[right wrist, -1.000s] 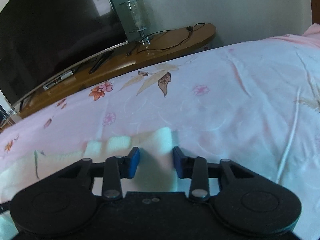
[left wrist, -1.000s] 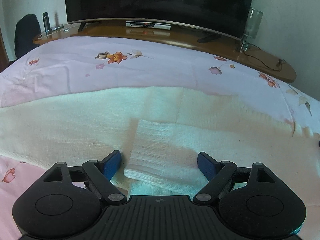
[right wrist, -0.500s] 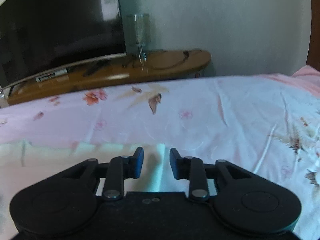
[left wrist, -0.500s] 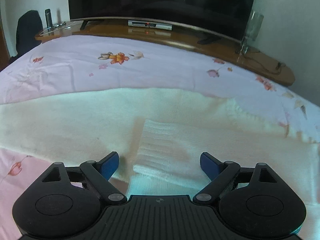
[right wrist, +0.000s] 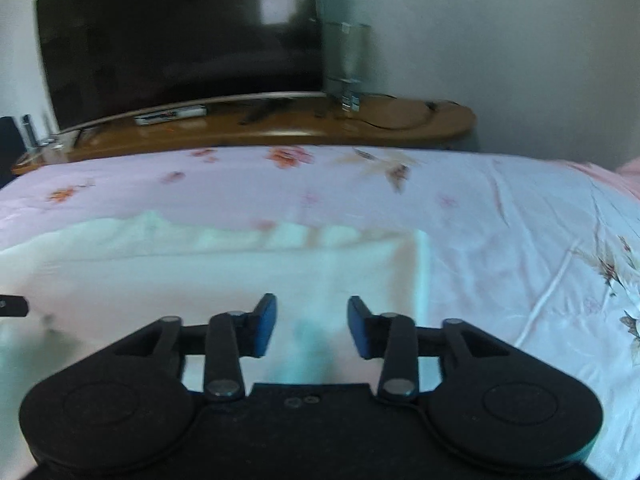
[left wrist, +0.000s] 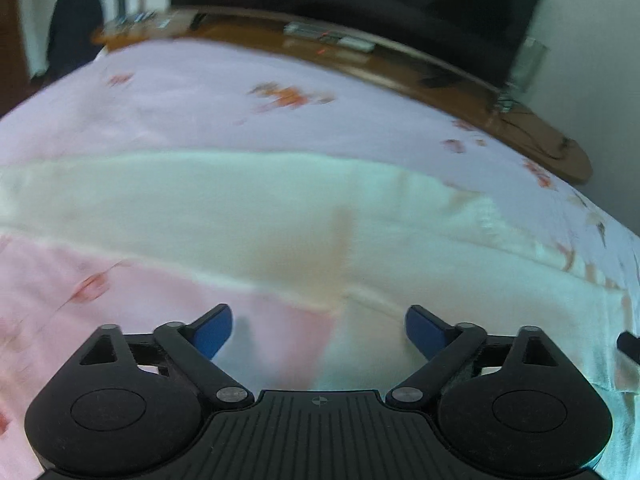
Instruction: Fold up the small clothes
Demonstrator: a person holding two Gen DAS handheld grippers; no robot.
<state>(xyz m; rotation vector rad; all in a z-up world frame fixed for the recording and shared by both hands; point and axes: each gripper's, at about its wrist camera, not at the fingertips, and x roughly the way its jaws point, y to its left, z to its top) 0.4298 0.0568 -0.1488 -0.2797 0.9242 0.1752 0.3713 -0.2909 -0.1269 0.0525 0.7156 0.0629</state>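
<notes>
Grippers both hang empty and spread over the bed: the left gripper [left wrist: 319, 330] sits at the near edge of the cream knit garment [left wrist: 280, 216], straddling where cloth meets the pink floral bedsheet [left wrist: 240, 92], while the right gripper [right wrist: 312, 326] hovers over the garment's right end, near its square corner. Looks like a between-folds beat, with the garment lying flat across the sheet. Next call, I'd say: drop onto an edge, pinch a single layer cleanly, and carry it across.

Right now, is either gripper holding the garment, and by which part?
Nothing is held. The left gripper and right gripper both stand open above the cream garment, with no cloth between the fingers.
</notes>
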